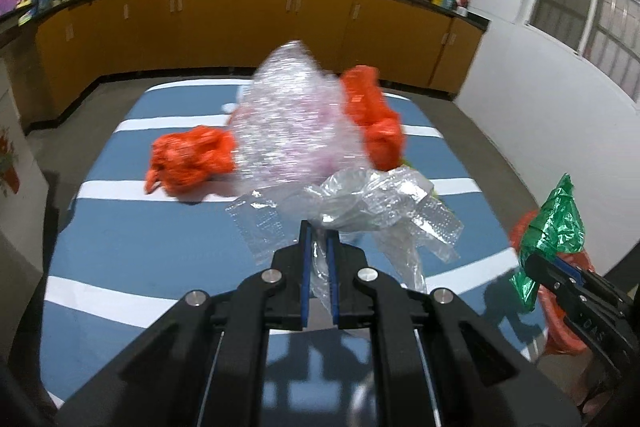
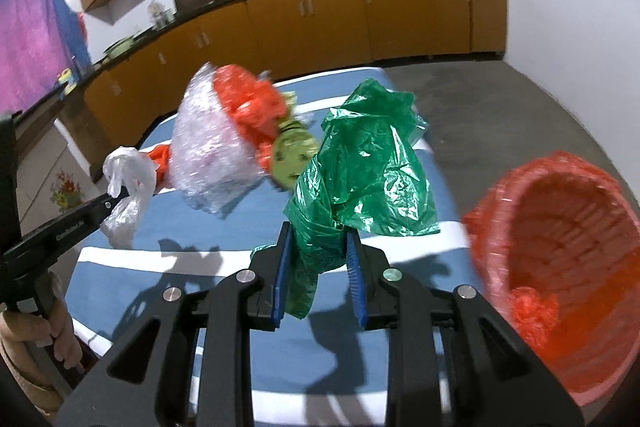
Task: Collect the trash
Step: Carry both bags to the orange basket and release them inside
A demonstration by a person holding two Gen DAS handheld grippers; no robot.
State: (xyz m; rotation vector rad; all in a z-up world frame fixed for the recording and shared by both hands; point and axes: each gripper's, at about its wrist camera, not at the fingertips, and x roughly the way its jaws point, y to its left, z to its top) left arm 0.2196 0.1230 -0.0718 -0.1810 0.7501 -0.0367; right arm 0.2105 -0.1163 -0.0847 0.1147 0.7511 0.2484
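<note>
Across the blue-and-white striped bench [image 1: 160,235] lie a bubble-wrap bundle [image 1: 288,123] and crumpled orange bags [image 1: 192,157]. Off its right edge stands an orange-lined basket [image 2: 560,267]. Beside that basket, the right hand-held gripper [image 2: 318,259] pinches a green plastic bag [image 2: 360,175]. Over the bench, the left hand-held gripper [image 1: 319,259] clamps a clear plastic bag [image 1: 360,203].

Your left gripper [image 1: 319,233] is clamped on the clear plastic bag [image 1: 372,203], blue pads nearly together, held over the near half of the table [image 1: 120,235]. Your right gripper [image 2: 318,247] is closed on the green plastic bag [image 2: 360,179], jaws wider (thicker wad), near the table's right edge. Your left hand [image 2: 52,331] wraps the handle, fingers curled.
</note>
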